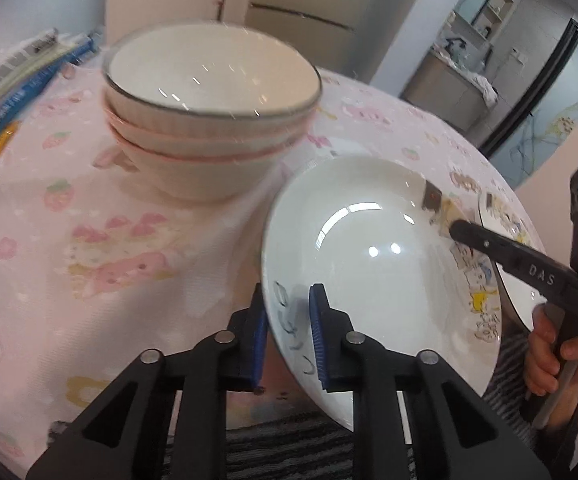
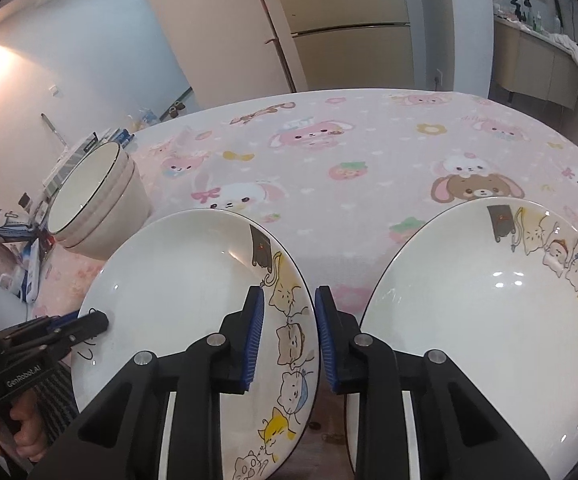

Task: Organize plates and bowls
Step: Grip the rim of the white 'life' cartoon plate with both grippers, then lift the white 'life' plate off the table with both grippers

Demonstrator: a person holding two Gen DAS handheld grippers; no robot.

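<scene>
A white plate with cartoon cats (image 1: pixel 369 264) is held tilted above the pink tablecloth. My left gripper (image 1: pixel 289 332) straddles its near rim, one blue pad on each side, shut on it. My right gripper (image 2: pixel 289 332) straddles the same plate's opposite rim (image 2: pixel 193 288), its pads a little apart from the rim. A second cat plate (image 2: pixel 489 320) lies on the table to the right. A stack of three bowls (image 1: pixel 209 120) stands at the far left, also in the right wrist view (image 2: pixel 97 196).
Books and boxes (image 1: pixel 13 84) lie along the table's far left edge. The round table (image 2: pixel 369 160) carries a pink cartoon cloth. A cabinet and a counter stand behind it.
</scene>
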